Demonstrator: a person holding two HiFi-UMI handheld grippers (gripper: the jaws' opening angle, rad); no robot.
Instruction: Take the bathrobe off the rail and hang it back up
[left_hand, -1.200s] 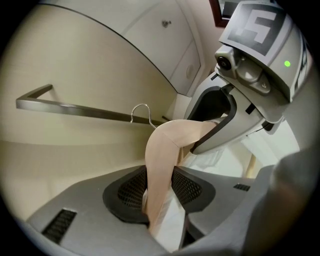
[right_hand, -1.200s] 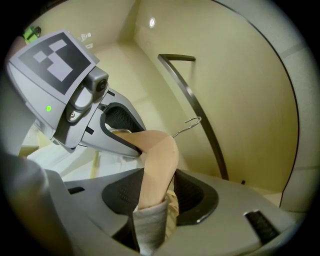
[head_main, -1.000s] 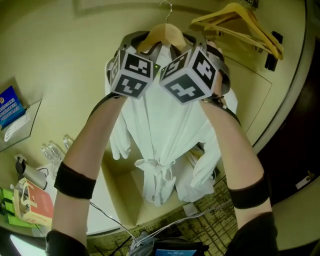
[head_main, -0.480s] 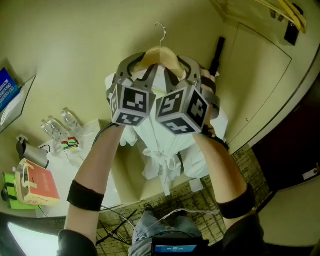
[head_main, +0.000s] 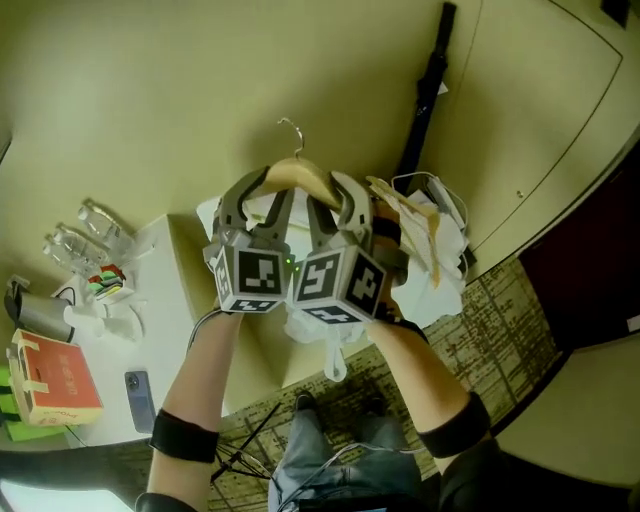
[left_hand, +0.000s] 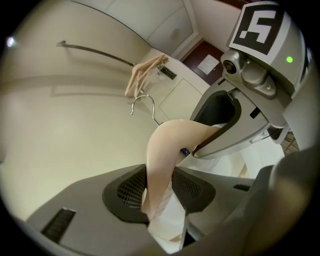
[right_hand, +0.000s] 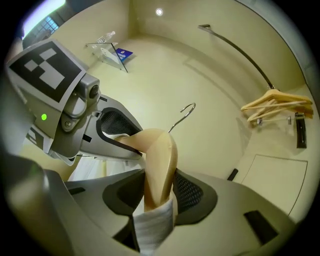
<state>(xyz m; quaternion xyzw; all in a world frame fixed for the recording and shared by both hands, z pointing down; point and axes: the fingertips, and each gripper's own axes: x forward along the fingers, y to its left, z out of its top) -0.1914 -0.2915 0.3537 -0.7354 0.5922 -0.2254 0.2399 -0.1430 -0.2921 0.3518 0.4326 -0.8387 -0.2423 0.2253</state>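
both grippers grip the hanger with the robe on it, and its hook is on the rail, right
No: the hook is off the rail, clear of it, as the left gripper view shows. The left gripper and right gripper do grip the hanger with the robe on it.

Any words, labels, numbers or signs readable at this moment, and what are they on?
No text here can be quoted.
Red box: any print is too small and blurred to read.
Blue card in a clear stand: print too small to read.
Marker cubes: black-and-white square patterns only, no letters or numbers.
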